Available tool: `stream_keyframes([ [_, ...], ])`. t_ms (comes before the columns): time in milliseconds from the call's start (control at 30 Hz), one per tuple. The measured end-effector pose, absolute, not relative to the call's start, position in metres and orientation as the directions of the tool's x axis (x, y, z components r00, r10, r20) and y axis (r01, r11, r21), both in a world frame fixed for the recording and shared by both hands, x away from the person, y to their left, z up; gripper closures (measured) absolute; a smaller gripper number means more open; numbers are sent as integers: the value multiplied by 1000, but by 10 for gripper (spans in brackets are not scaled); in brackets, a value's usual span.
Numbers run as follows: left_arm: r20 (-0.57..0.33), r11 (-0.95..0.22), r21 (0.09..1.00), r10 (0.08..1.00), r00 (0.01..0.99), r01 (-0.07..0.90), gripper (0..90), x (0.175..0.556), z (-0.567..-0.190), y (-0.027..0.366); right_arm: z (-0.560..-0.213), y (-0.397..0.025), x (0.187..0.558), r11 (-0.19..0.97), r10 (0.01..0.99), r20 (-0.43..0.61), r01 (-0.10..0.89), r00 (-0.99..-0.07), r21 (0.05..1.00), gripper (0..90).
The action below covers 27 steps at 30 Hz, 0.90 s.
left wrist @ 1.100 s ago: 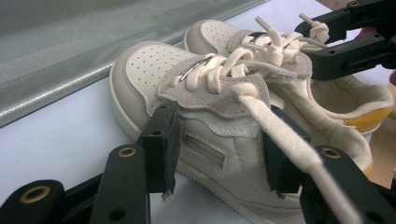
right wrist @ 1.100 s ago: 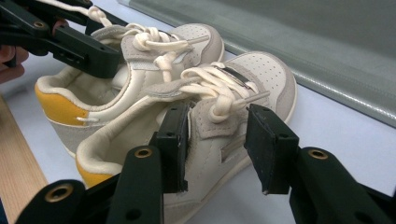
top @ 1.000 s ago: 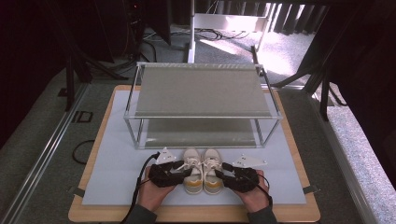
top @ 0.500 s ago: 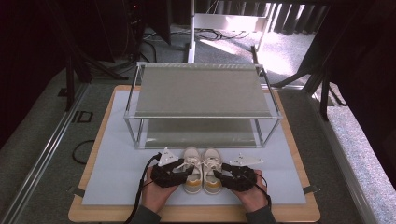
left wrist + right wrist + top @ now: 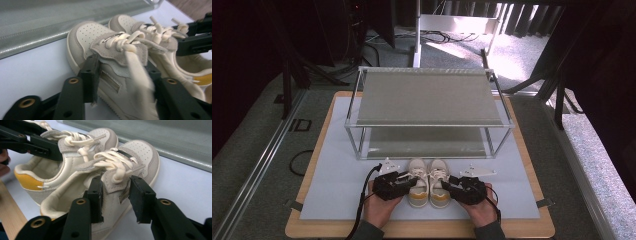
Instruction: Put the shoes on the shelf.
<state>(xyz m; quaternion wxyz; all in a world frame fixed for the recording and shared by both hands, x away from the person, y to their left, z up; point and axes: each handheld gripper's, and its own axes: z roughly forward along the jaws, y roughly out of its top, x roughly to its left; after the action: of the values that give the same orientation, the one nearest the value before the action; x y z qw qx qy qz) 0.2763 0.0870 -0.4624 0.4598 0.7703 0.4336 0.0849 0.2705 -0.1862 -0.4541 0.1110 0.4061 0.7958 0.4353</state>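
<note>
fingers [image 5: 96, 192] of both grippers — clamped on the shoes' [image 5: 428, 181] sides

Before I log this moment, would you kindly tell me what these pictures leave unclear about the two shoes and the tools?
- Left shoe: a blurred lace in the left gripper view hides its inner side and the left tool's far jaw.
- Right shoe: its heel is cut off by the bottom edge of the right gripper view, behind the right tool.
- High view: both tools are too small to judge their grip.
- Shoe soles: hidden against the table.
</note>
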Motion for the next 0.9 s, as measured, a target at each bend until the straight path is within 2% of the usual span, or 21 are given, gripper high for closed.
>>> stream_keyframes([
  [200, -282, -179, 790, 744, 606, 587, 579, 276, -463, 88, -455, -189, 270, 244, 744, 209, 549, -635, 800, 694],
  [400, -281, -170, 796, 746, 604, 581, 595, 275, -462, 86, -455, -192, 266, 232, 740, 198, 521, -643, 822, 704],
  [500, -278, -151, 808, 755, 594, 570, 641, 275, -459, 87, -456, -193, 266, 222, 736, 206, 518, -645, 826, 706],
  [900, -265, -134, 828, 762, 591, 544, 653, 273, -453, 83, -453, -196, 265, 181, 734, 228, 508, -640, 842, 712],
])
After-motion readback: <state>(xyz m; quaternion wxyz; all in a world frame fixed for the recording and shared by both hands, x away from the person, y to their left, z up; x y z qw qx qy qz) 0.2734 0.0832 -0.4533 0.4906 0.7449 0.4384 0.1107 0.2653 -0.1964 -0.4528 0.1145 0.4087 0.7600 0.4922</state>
